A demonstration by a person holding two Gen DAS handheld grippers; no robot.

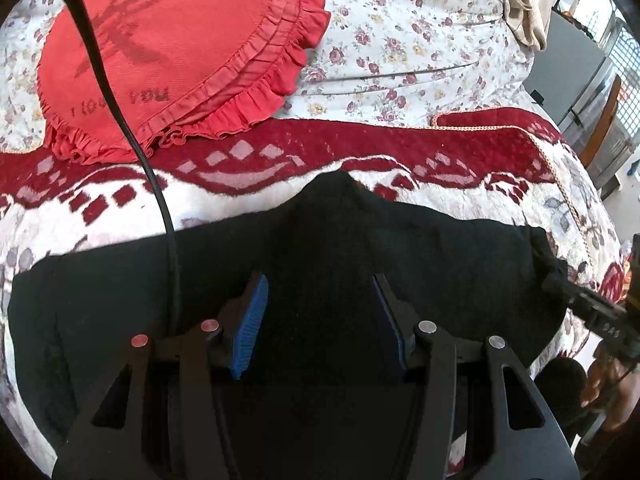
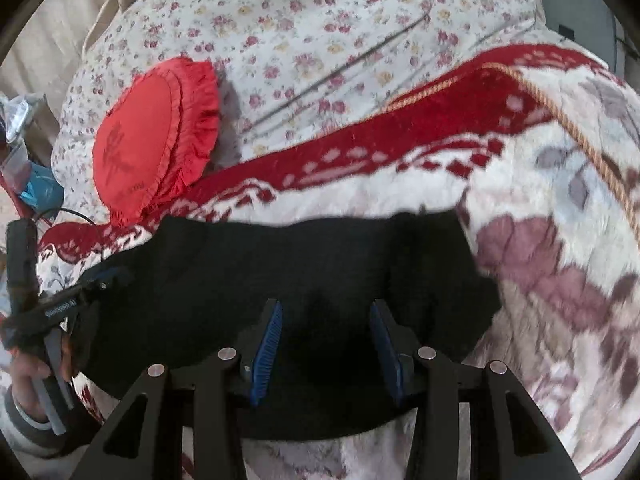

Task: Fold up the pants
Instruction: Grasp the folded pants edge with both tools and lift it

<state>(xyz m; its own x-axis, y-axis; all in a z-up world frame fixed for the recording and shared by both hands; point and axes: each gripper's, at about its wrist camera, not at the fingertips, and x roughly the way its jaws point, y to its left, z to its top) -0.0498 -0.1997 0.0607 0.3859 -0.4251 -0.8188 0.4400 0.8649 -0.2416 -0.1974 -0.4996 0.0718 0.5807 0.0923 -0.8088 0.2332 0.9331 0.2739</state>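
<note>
Hovering over black pants [image 1: 320, 248] on blanket [image 1: 400, 188]: both grippers' fingers [image 1: 250, 328] [image 2: 268, 344] spread wide, apparently gripping nothing.

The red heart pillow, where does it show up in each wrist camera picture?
Left wrist: red heart pillow fills the upper left, above the black pants.
Right wrist: the pillow sits at left of centre, farther off.
Shared landmark: the red blanket border, running beside the pillow.
</note>
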